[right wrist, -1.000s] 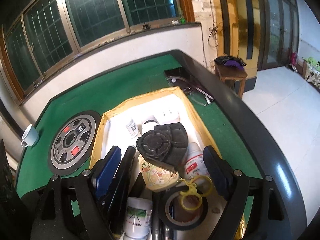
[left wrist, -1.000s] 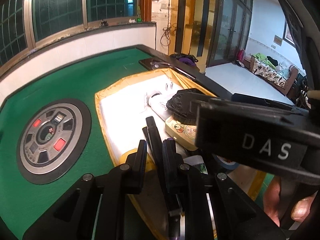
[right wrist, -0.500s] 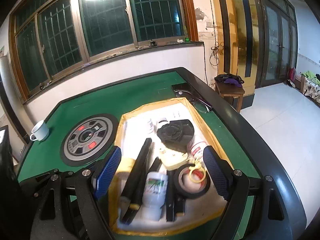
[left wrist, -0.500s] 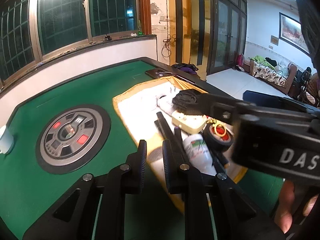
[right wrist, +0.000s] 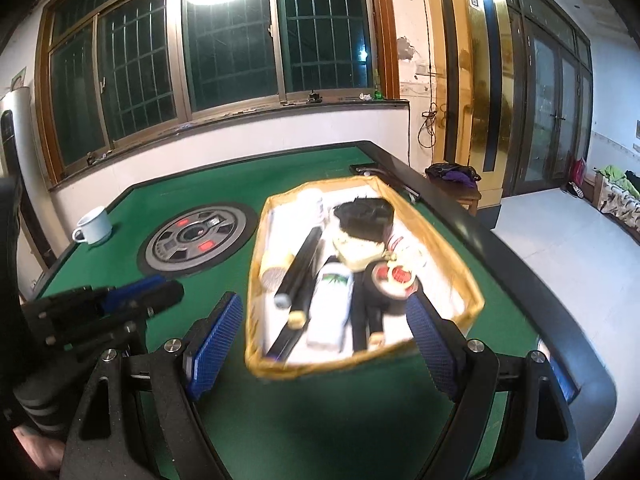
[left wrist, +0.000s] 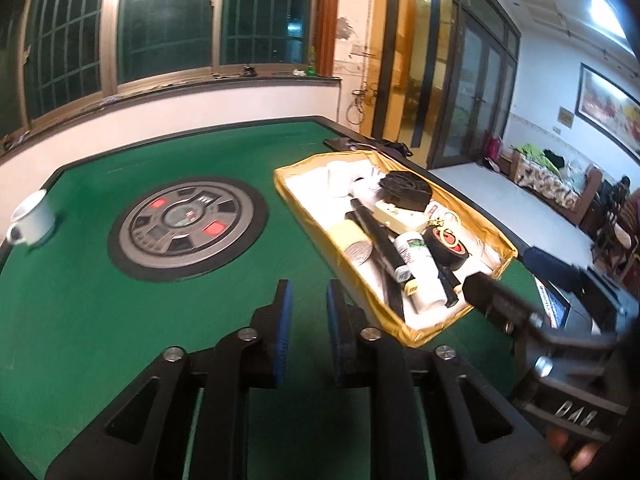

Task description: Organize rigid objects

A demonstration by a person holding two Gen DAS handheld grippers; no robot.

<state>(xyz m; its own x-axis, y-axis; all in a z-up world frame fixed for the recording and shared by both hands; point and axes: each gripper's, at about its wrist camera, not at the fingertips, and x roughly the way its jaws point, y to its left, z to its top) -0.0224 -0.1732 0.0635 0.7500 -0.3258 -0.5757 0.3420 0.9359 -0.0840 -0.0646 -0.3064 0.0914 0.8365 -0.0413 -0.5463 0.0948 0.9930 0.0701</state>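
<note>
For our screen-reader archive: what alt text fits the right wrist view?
A gold-edged tray full of small items, among them a white bottle and a roll of black tape, sits on a green table beyond the open, empty right gripper.

Both claws back from the tray (right wrist: 472,300), left claw (left wrist: 307,294) opening (nothing between its pads).

The only lettering that reads is "DAS" (white on black, seen upside down) on the body of the right gripper (left wrist: 524,272), near right in the left wrist view. Bottle and box labels are too blurred.
</note>
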